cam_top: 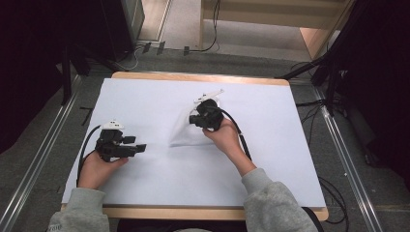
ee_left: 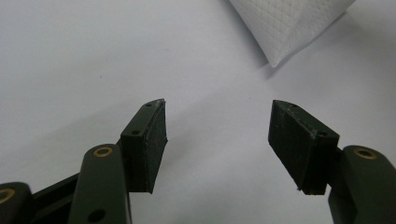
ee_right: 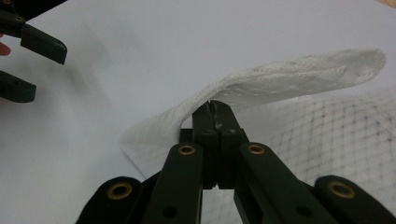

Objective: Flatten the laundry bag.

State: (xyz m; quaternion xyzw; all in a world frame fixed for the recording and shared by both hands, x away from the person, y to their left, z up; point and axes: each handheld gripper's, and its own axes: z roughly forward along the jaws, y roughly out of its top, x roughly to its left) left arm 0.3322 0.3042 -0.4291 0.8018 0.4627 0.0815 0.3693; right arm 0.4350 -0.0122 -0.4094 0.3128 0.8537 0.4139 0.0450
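A white quilted cloth (cam_top: 185, 134) lies mid-table on the white sheet. In the high view my right gripper (cam_top: 195, 119) is over its far part. The right gripper view has this gripper (ee_right: 215, 105) shut on an edge of the cloth (ee_right: 289, 77), which is lifted and curls over the jaws while the rest lies flat beneath. My left gripper (cam_top: 141, 147) rests at the left, pointing toward the cloth, a short way from it. It stands open (ee_left: 218, 105) with nothing between its pads, and a corner of the cloth (ee_left: 289, 23) lies ahead. It is also at the top left of the right gripper view (ee_right: 44, 70).
A white sheet (cam_top: 145, 96) covers the table, whose wooden edge (cam_top: 203, 77) runs along the far side. Metal floor rails (cam_top: 43, 150) run on both sides. Cables (cam_top: 333, 193) and dark stands (cam_top: 333, 72) sit on the floor at the right.
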